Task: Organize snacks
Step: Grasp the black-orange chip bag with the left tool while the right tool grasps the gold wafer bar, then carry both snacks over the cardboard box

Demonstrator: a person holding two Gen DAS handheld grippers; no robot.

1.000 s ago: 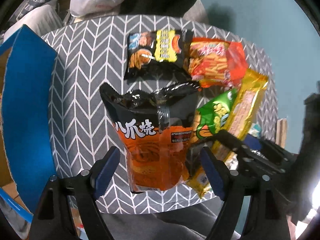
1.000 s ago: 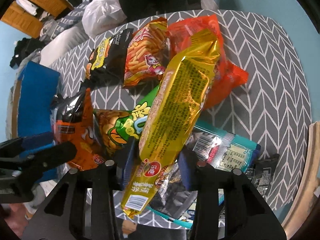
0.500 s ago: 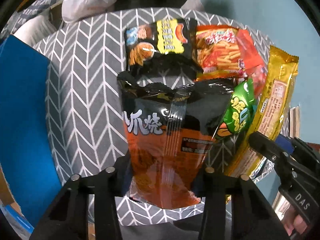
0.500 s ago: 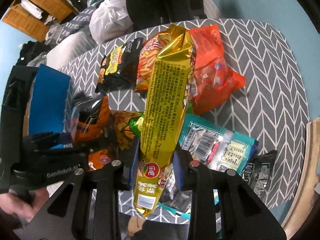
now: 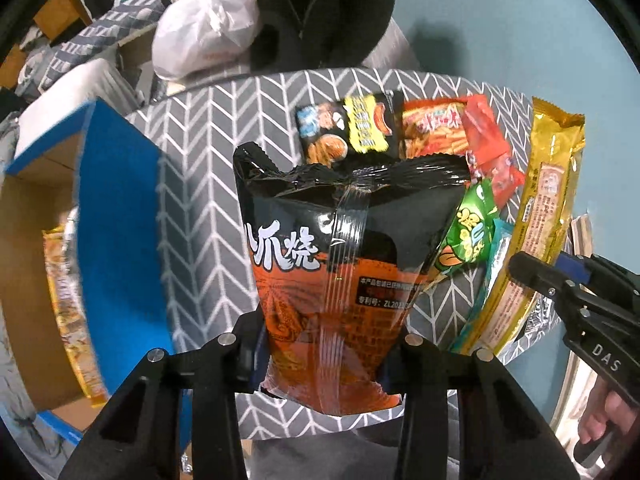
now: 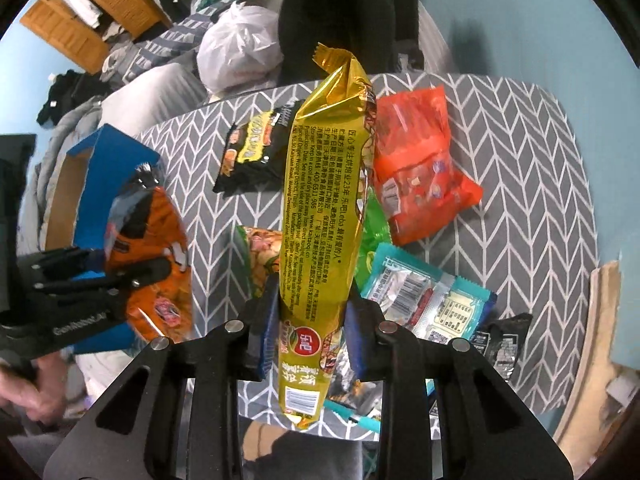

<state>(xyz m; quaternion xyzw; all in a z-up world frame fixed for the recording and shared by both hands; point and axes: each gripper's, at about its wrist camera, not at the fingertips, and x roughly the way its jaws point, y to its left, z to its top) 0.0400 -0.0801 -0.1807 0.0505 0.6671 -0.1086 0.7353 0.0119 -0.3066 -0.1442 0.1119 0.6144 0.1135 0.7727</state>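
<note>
Between the two fingers of my left gripper [image 5: 326, 344], at the bottom centre of the left wrist view, sits the lower part of the black-and-orange snack bag [image 5: 340, 264]. Its black crimped top stands up toward the middle of the frame, lifted clear of the grey chevron tablecloth [image 5: 200, 184]. The jaws are closing and already pinch the bag on both sides, so the bag is gripped between them. To the left of it in that view stands the blue cardboard box [image 5: 116, 216], open, with a yellowish packet [image 5: 68, 312] lying inside.

In the right wrist view, my right gripper [image 6: 308, 332] is clamped on the long gold snack packet [image 6: 320, 216] near its lower end; the barcode end pokes out below the fingers and the rest rises toward the top centre of the frame, off the cloth. The jaws stand narrow, pressed against both sides of the packet.

Behind the gold packet on the cloth lie a black-and-yellow bag [image 6: 256, 152] at centre left, a red-orange bag [image 6: 420, 168] at centre right, a green bag [image 6: 372, 240] partly hidden beside the packet, and a teal packet [image 6: 432, 296] at lower right. My left gripper with its bag shows at the left edge of this view, in front of the blue box.
</note>
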